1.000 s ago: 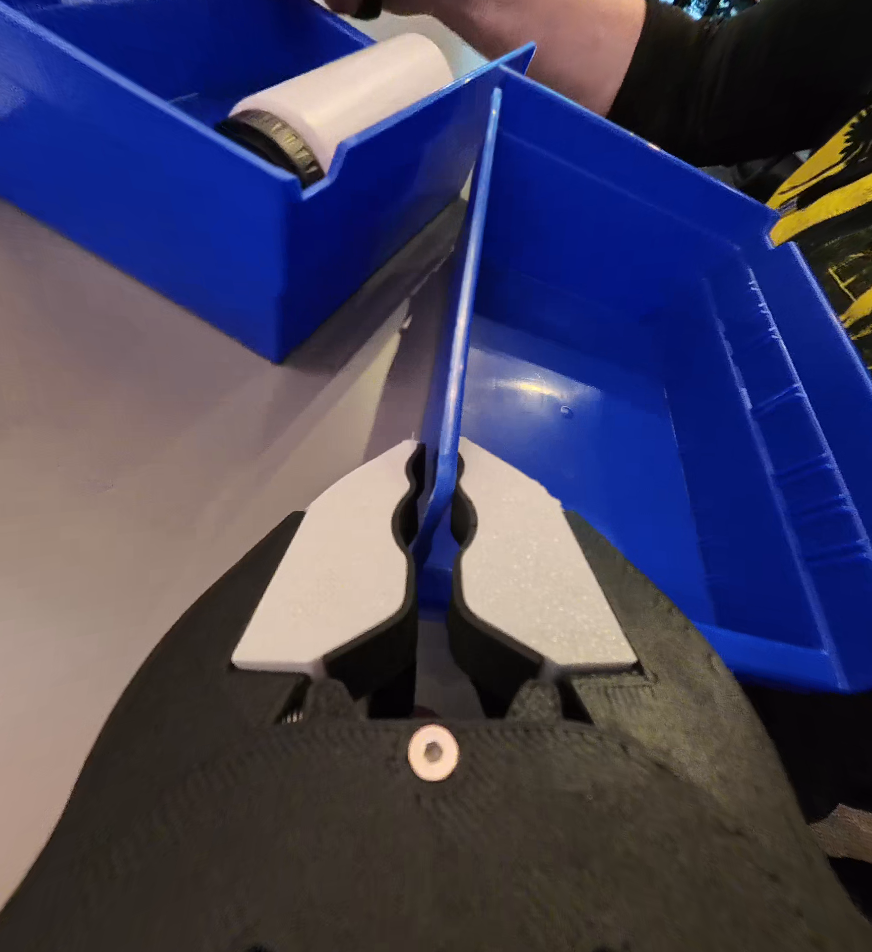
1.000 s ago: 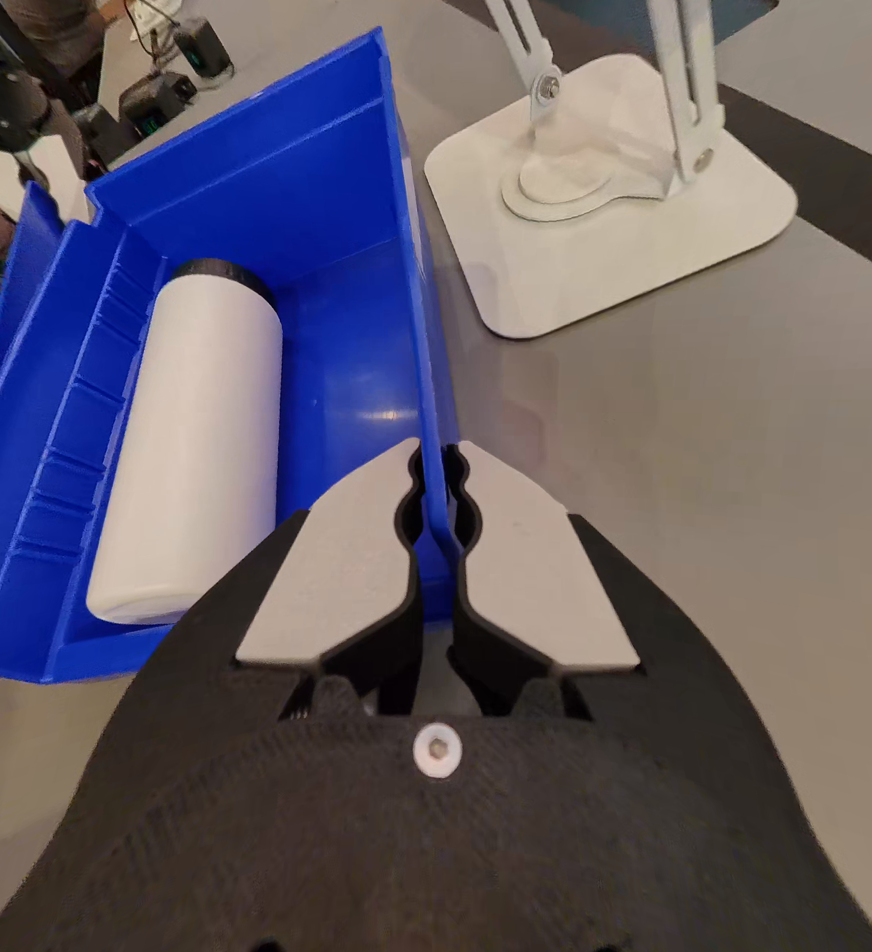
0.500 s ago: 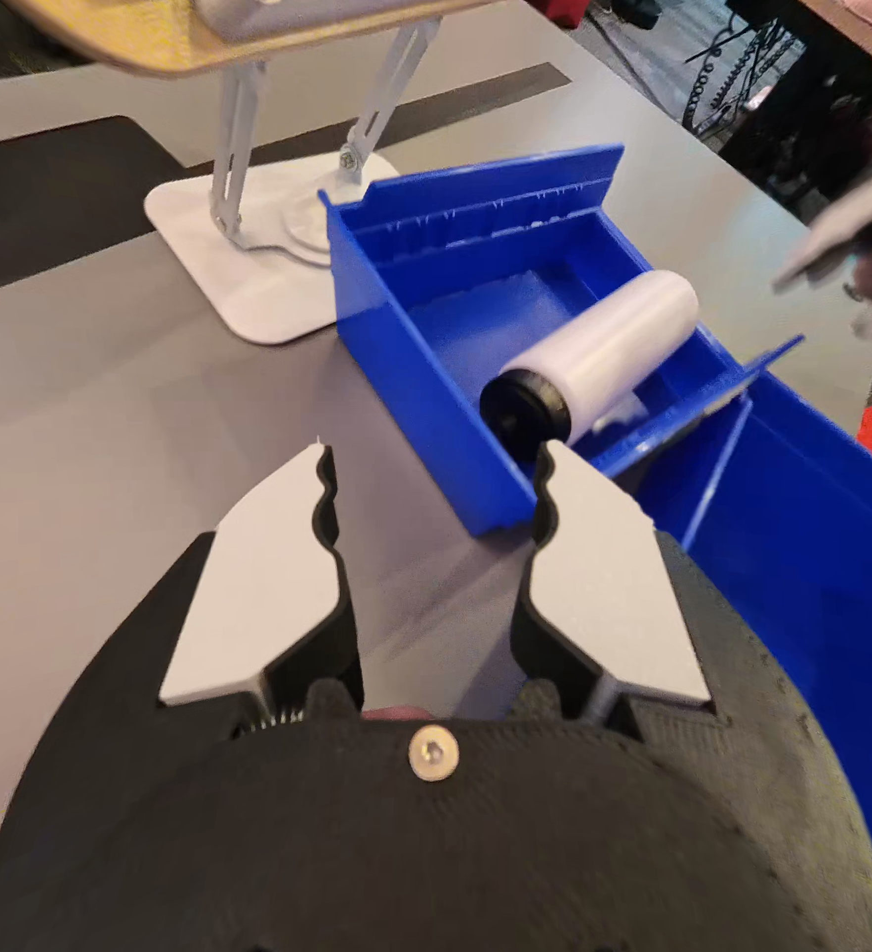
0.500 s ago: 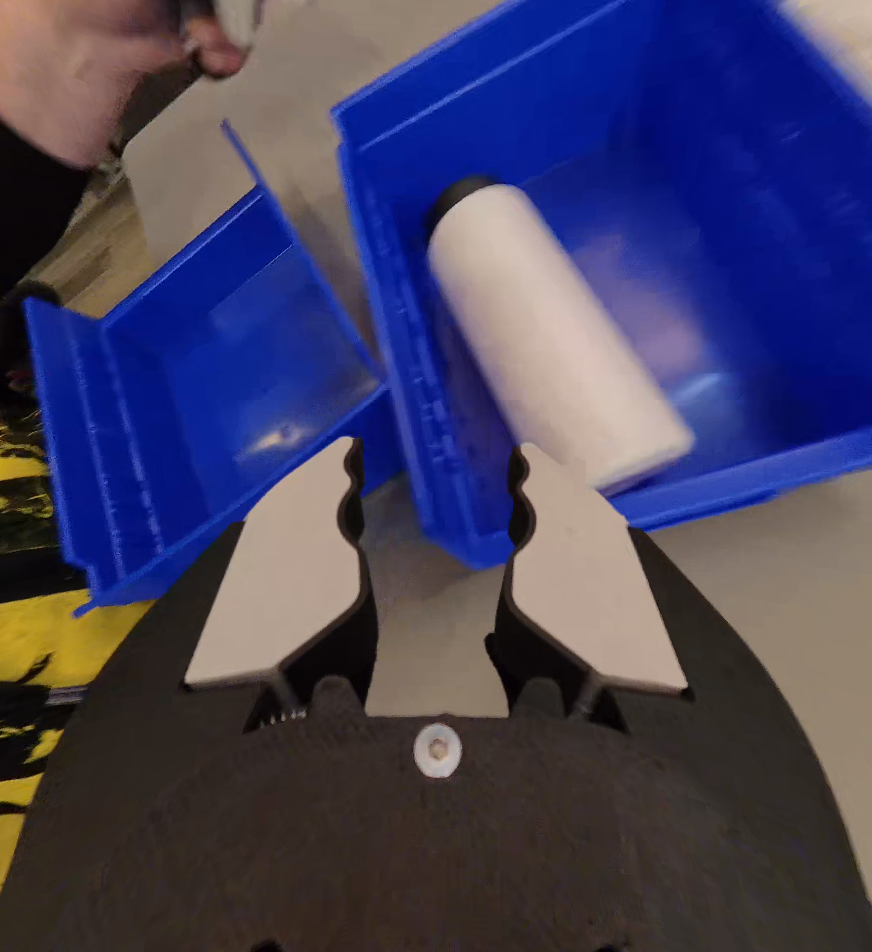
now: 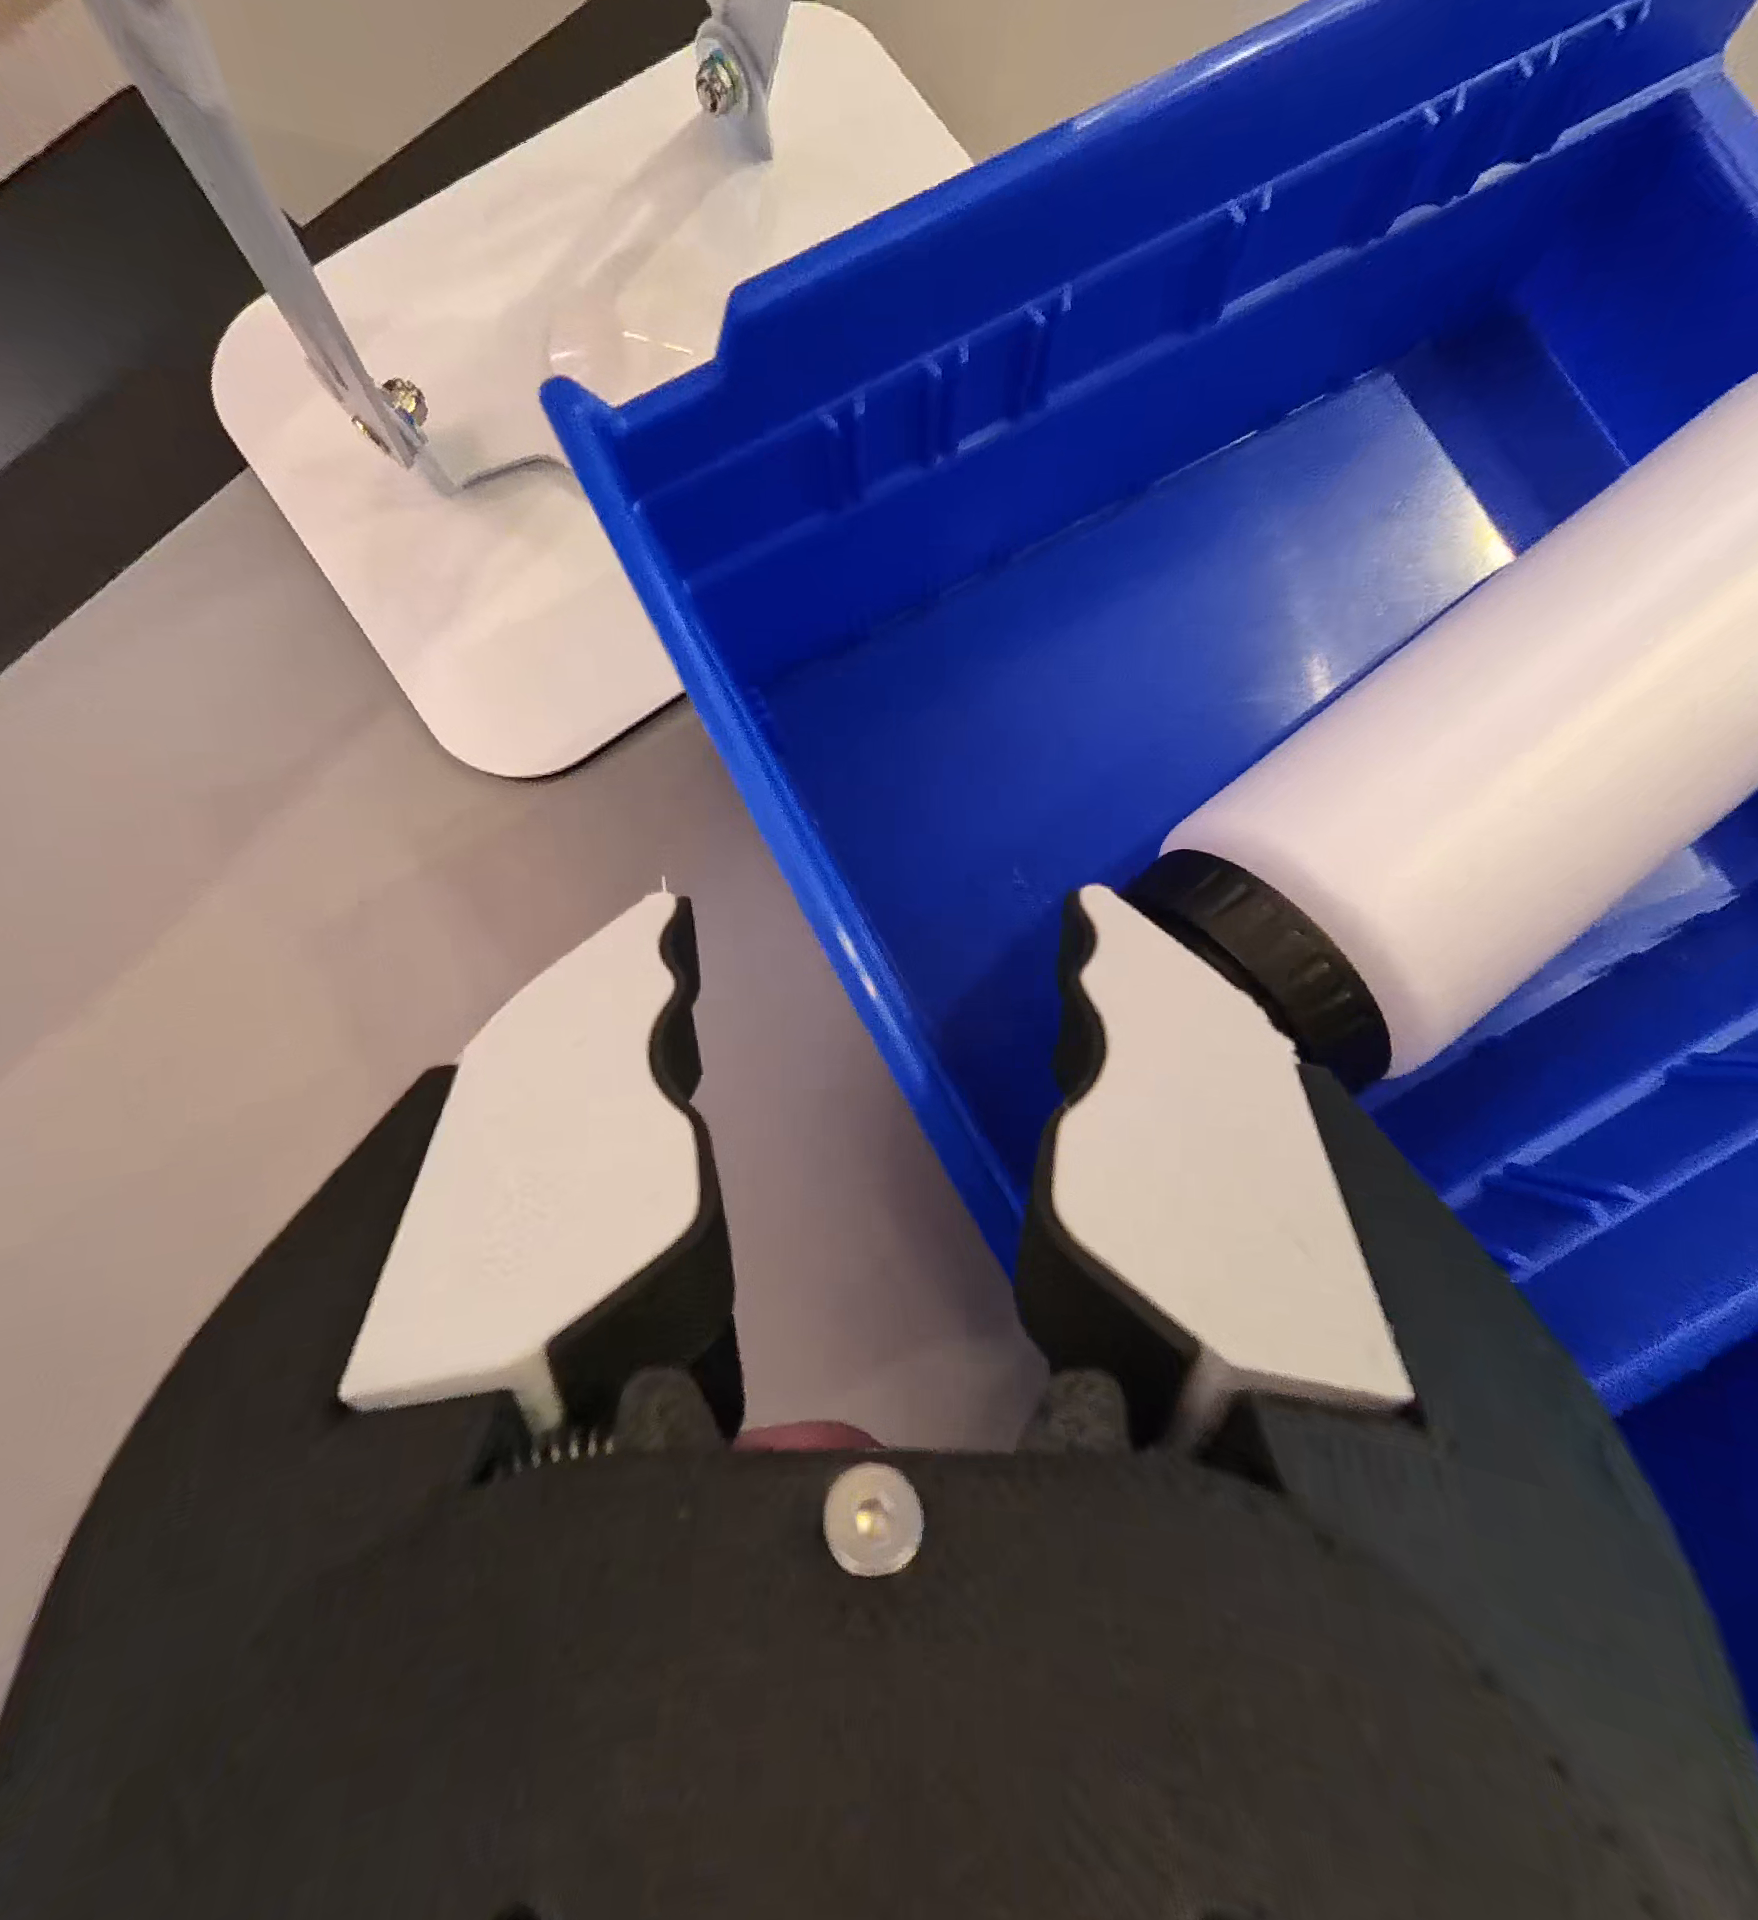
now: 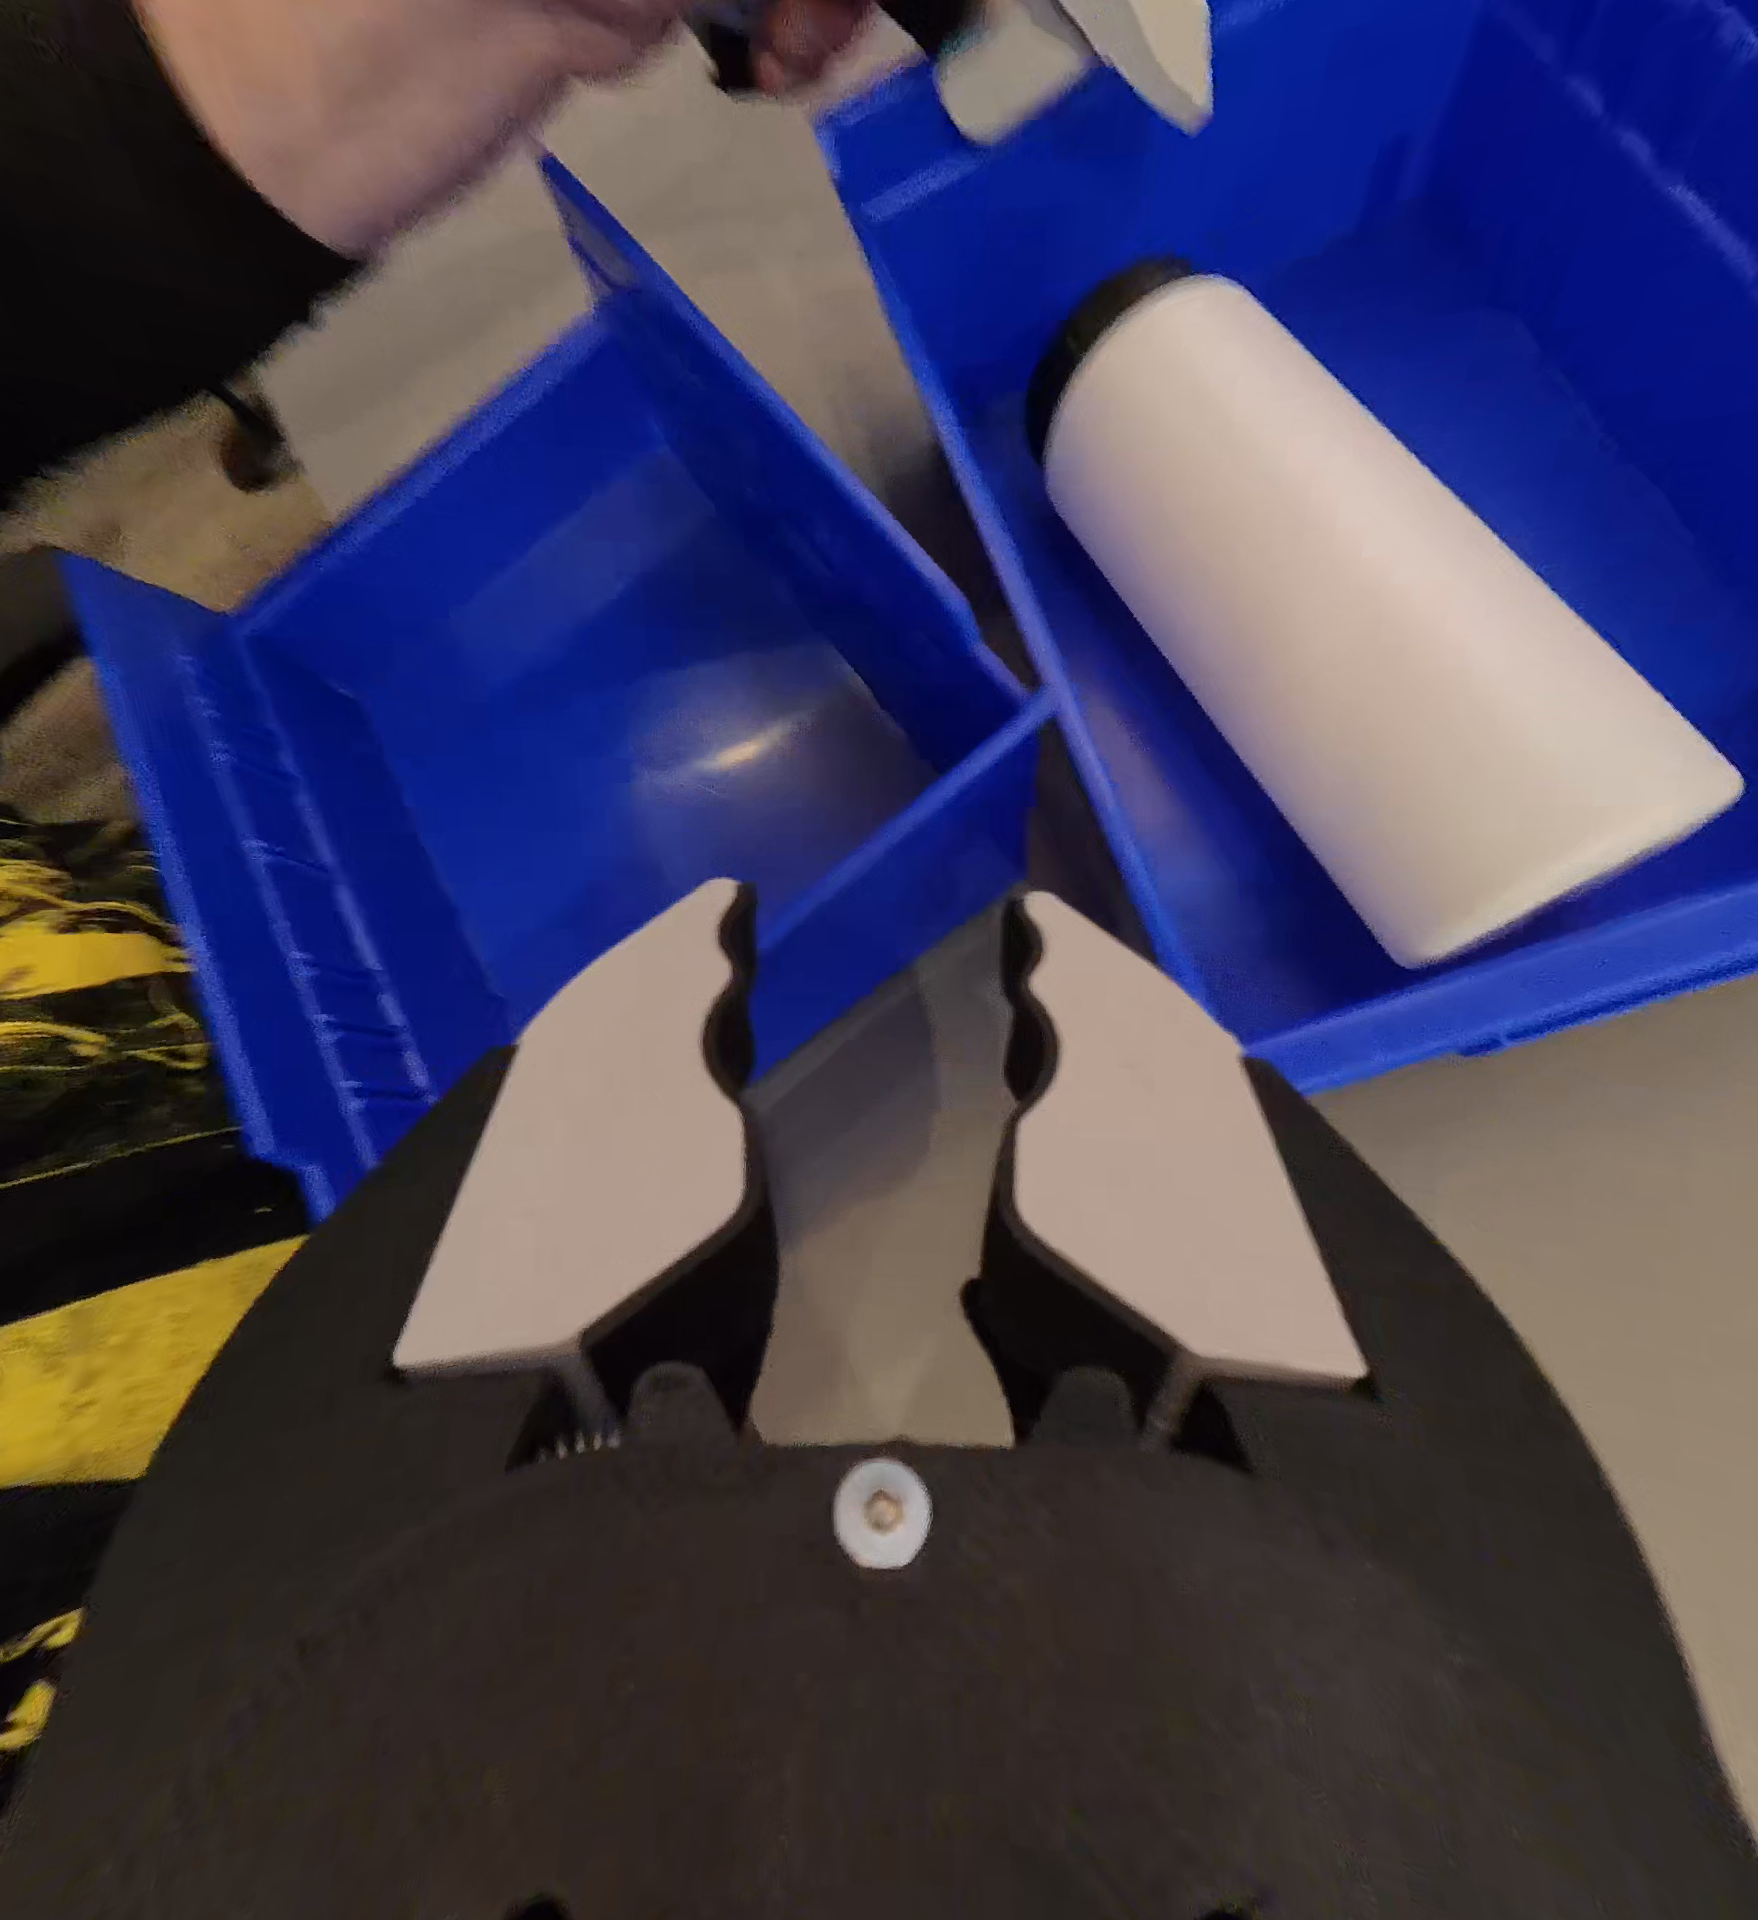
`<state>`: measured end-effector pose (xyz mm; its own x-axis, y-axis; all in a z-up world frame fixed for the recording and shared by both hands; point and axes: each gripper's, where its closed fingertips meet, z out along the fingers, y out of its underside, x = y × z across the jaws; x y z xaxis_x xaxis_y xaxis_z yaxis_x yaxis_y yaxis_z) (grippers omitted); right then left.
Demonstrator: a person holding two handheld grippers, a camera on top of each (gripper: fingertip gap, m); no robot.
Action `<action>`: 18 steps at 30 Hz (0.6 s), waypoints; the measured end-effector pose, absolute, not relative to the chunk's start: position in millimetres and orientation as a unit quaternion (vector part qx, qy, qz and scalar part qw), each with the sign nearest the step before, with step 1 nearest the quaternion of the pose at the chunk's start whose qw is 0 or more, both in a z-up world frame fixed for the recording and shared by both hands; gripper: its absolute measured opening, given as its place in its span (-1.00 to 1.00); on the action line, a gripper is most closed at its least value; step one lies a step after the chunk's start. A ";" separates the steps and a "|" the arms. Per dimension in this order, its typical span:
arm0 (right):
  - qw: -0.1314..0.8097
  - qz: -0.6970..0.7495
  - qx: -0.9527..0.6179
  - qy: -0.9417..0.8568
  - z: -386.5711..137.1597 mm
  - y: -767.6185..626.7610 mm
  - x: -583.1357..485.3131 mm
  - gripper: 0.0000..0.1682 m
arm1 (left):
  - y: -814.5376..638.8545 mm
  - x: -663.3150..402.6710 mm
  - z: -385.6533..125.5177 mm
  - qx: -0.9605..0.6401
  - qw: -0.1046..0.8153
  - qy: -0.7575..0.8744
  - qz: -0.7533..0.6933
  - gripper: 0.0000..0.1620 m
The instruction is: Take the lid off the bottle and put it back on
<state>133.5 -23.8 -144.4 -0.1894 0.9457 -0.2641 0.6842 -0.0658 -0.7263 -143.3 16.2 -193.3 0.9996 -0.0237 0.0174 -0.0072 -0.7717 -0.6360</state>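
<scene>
White and capped in black, the bottle (image 5: 1540,790) lies on its side inside the larger blue bin (image 5: 854,665), its ribbed lid (image 5: 1280,966) pointing toward the bin's near side wall. The left gripper (image 5: 875,914) hovers over that wall with its jaws spread wide and empty, one fingertip just beside the lid. The right gripper (image 6: 875,914), jaws parted moderately and also empty, hangs off the bottle's base end, above the gap between the larger bin and a second, empty blue bin (image 6: 563,665) beside it. A white stand base (image 5: 501,436) sits on the grey table (image 5: 179,935) beyond the larger bin. The lid appears seated, so the step in hand is probably gaining a hold. It would go best if the right gripper clamps the bottle's body firmly near mid-length, since the smooth cylinder is likely to roll, while the left squares its pads around the ribbed lid before any twisting.
</scene>
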 end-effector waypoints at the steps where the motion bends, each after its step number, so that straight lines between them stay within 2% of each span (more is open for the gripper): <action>1: 0.175 0.406 -0.613 -0.655 -139.0 -26.2 134.8 -0.33 | 16.3 -142.4 -195.0 -0.942 0.335 0.011 -0.013 -0.22; 2: 0.172 0.408 -0.615 -0.653 -139.3 -29.4 136.5 -0.44 | 16.5 -140.9 -197.4 -0.944 0.330 0.016 -0.015 -0.27; 5: 0.105 0.400 -0.624 -0.663 -161.6 -50.9 136.9 -0.21 | 17.8 -135.6 -205.8 -0.949 0.312 0.023 -0.024 -0.37; 6: 0.089 0.397 -0.620 -0.671 -169.7 -59.2 134.7 -0.19 | 17.8 -133.5 -209.0 -0.952 0.303 0.027 -0.028 -0.45; 9: 0.067 0.388 -0.616 -0.682 -187.9 -74.7 124.1 -0.20 | 16.5 -134.1 -218.3 -0.961 0.273 0.039 -0.011 -0.46; 11: 0.068 0.355 -0.610 -0.705 -199.0 -72.7 123.0 -0.46 | 15.2 -134.9 -219.7 -0.964 0.264 0.040 -0.007 -0.48; 18: 0.050 0.340 -0.601 -0.722 -199.0 -68.9 128.2 -0.56 | -1.4 -172.5 -222.8 -0.970 0.244 0.011 0.011 -0.64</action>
